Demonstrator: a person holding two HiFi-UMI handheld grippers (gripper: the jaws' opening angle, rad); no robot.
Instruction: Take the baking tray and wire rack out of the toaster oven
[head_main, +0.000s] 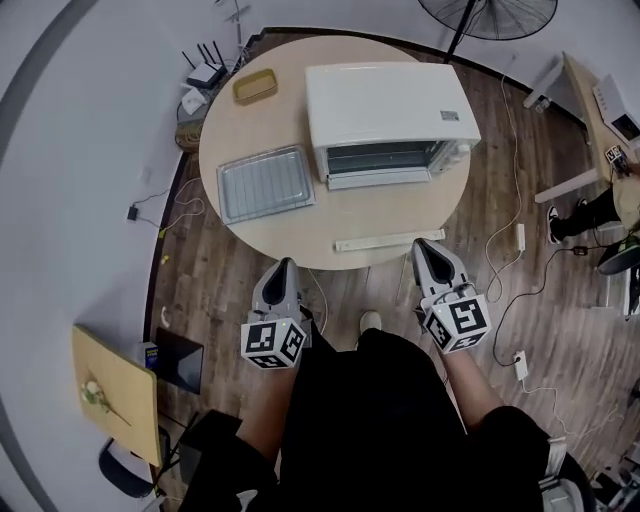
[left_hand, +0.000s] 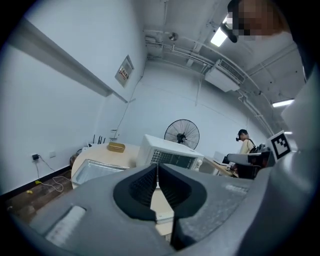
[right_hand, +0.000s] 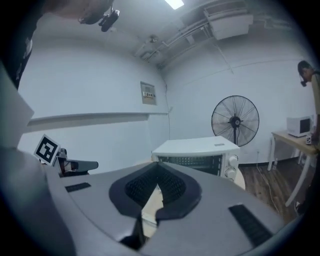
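Observation:
The white toaster oven (head_main: 385, 115) stands on the round wooden table (head_main: 300, 235), its front facing me, and a metal grid shows in its opening (right_hand: 192, 161). Left of it the grey baking tray (head_main: 265, 184) lies flat on the tabletop. A narrow pale strip (head_main: 385, 241) lies near the table's front edge; I cannot tell what it is. My left gripper (head_main: 287, 263) hangs just off the table's front edge, shut and empty. My right gripper (head_main: 422, 244) is level with it, its tips by the strip's right end, shut and empty too. Both point at the oven (left_hand: 172, 156).
A yellow box (head_main: 255, 86) sits at the table's back left, with a router (head_main: 205, 75) behind it. A standing fan (head_main: 487, 15) is beyond the oven. Cables and a power strip (head_main: 520, 237) lie on the floor. A desk (head_main: 600, 110) is at right, and a person (left_hand: 245, 145) stands far right.

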